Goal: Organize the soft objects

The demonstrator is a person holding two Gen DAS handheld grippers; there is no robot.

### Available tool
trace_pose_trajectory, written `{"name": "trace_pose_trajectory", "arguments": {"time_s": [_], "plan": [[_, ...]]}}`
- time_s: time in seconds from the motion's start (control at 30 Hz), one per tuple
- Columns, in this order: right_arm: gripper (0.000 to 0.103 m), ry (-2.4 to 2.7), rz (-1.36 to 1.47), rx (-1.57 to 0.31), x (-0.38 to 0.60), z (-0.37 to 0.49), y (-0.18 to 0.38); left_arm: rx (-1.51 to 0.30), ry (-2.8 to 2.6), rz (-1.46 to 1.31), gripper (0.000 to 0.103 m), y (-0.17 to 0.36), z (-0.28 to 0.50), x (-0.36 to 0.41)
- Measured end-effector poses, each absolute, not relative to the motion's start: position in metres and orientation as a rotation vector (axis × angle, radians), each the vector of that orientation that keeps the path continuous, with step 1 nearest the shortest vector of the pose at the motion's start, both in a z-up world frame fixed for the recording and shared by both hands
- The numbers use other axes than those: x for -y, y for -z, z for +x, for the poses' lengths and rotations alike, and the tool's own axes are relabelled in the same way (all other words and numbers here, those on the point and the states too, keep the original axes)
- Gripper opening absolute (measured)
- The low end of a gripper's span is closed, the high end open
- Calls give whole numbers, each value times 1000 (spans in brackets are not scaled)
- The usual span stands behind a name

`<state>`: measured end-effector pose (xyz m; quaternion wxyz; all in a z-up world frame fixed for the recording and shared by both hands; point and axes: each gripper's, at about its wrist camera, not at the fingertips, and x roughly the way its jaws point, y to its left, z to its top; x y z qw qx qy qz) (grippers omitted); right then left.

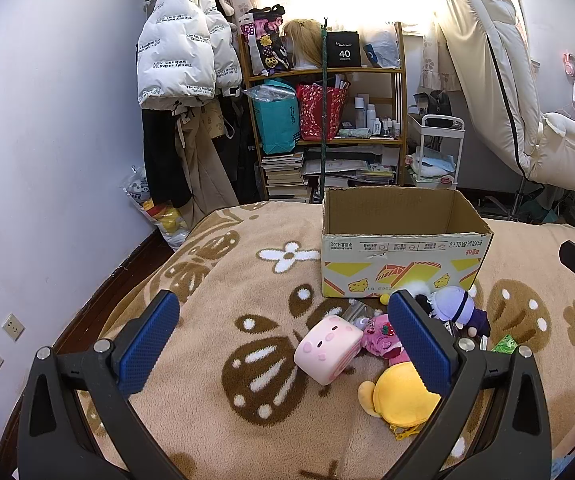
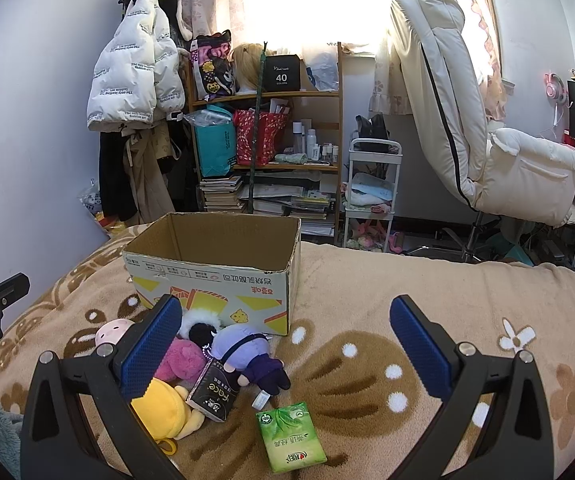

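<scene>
An open cardboard box [image 1: 403, 268] stands on the tan patterned blanket [image 1: 215, 280]; it also shows in the right wrist view [image 2: 215, 284]. In front of it lie a pink pig cushion [image 1: 325, 352], a magenta plush [image 1: 381, 340], a yellow plush [image 1: 403, 396] and a purple doll [image 1: 457, 308]. The right wrist view shows the purple doll [image 2: 247, 352], yellow plush [image 2: 163, 412], magenta plush [image 2: 183, 360], a black tissue pack [image 2: 213, 392] and a green tissue pack [image 2: 289, 436]. My left gripper [image 1: 283, 348] is open and empty above the cushion. My right gripper [image 2: 287, 354] is open and empty.
A bookshelf [image 1: 327, 120] with bags and books, hanging coats [image 1: 183, 60], a white cart [image 1: 435, 152] and a reclined white chair [image 2: 467, 120] stand beyond the bed. The bed's left edge runs along the wall [image 1: 47, 160].
</scene>
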<state>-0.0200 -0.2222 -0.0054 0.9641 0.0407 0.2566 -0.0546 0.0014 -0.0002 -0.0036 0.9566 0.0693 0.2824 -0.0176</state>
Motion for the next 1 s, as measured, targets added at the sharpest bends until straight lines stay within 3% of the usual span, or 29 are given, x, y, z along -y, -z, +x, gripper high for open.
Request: {"name": "trace_pose_trajectory", "arguments": {"time_s": [1.0], "plan": [[103,111,83,-521,222,-20,5,-574,34,143,103,1,1,0]]}}
